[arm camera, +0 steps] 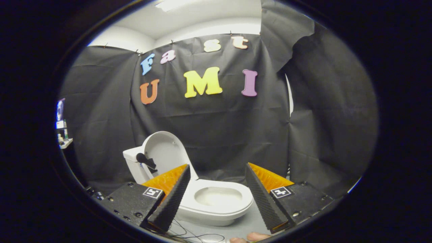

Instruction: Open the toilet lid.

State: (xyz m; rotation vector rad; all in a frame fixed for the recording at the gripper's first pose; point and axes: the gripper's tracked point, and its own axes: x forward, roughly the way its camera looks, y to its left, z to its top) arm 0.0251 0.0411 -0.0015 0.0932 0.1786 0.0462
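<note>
White and glossy, the toilet lid (164,152) stands raised, leaning back against the small tank (132,161) at the toilet's rear. Below it the seat (216,206) rings the open bowl (218,196), which sits on a grey floor (251,224) before the black cloth wall (219,135). The gripper (217,177) hovers with its fingers spread wide apart, holding nothing, the bowl showing between them. A thin black cable (189,234) trails across the floor near the fingers.

place: staged test booth | evidence: black cloth wall (216,135), lone small toilet (216,199)
</note>
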